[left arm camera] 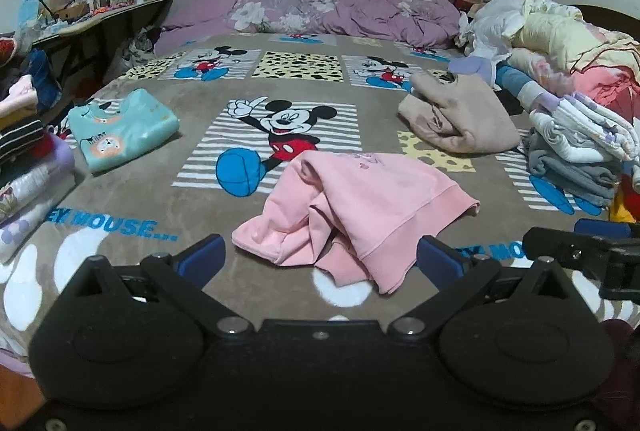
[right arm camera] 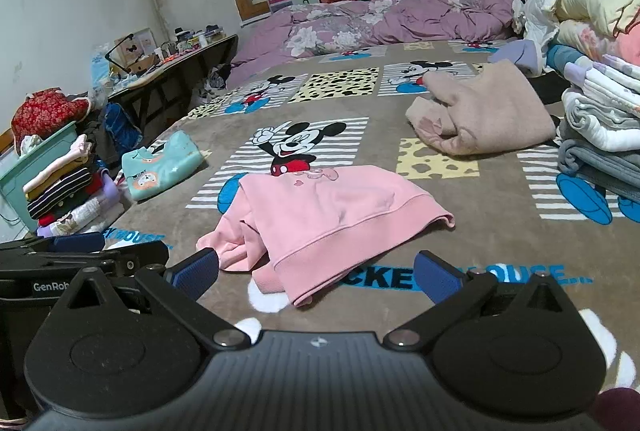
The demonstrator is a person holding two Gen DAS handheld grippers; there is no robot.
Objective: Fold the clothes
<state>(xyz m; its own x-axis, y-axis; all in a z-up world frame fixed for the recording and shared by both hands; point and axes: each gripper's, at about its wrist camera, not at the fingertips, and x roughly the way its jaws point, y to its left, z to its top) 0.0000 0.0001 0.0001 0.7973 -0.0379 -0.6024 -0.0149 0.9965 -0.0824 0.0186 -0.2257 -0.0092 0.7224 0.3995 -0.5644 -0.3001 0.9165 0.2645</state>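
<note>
Between both pairs of tongs, left and right, spread wide and gripping nothing, lies the pink sweatshirt, crumpled near the bed's front edge on the cartoon-mouse blanket, sleeves bunched under the body. Not yet folded. Done, by the look of it: teal top folded flat to the left; stacked folded clothes at the far left edge. Left to do, likely: beige garment, loosely heaped beyond on the right, and perhaps the mixed pile at right. Purple duvet lies rumpled at the headboard, well clear. Nothing blocks the sweatshirt; blanket around it is open for spreading.
</note>
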